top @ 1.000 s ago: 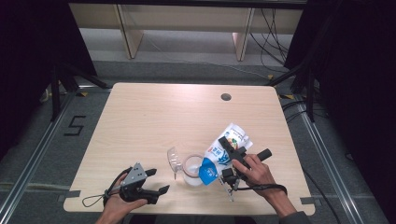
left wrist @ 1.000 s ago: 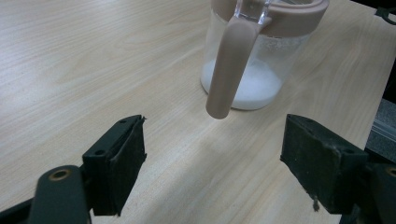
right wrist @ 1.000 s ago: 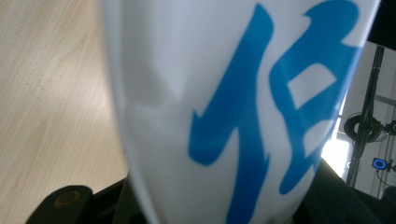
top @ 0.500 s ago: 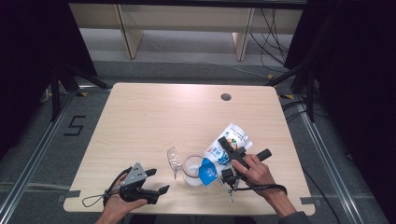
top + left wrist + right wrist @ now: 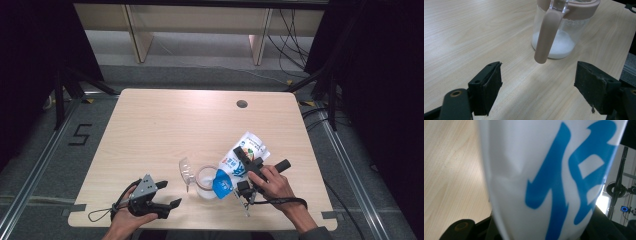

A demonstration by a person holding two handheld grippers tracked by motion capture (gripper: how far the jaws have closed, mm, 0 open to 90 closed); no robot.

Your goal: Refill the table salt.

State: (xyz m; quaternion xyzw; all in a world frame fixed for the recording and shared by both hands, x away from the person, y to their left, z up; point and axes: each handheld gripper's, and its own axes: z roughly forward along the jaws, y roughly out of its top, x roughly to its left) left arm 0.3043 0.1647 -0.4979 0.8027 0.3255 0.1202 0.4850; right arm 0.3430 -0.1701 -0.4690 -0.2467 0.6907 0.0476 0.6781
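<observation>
Nothing shifted since the earlier frames: both hands parked, bag tilted over the jar as before, right jaws barely tighter.

Right gripper [image 5: 243, 172] clamped on the white-and-blue bag [image 5: 243, 159], jaws partly closed around its soft middle. In the right gripper view, bag [image 5: 549, 177] pressed up against the camera between the jaws, blue print across its face. Lower blue end of the bag dipped to the rim of the jar [image 5: 206, 181], upper end raised behind the gripper, away from the person.

Probably a soft pouch of loose powder or grains: limp, crumpling under the pads, weight sliding toward the low end while pouring. Film likely slick, so best gripped across the filled mid-body, as now, not at a thin edge. Harder squeeze liable to spurt contents.

Jar just left of the right gripper, under the bag's mouth; clear and stiff, probably breakable, with a pink rim and handle. White layer on its bottom in the left gripper view. Lid [image 5: 185, 171] lying beside it, apart.

Left gripper [image 5: 161, 196] empty, jaws wide open, resting low on the table [image 5: 165, 125]. Jar [image 5: 559, 37] straight ahead of its jaws, near but untouched, handle [image 5: 546, 37] facing them: the obvious hold for steadying.
</observation>
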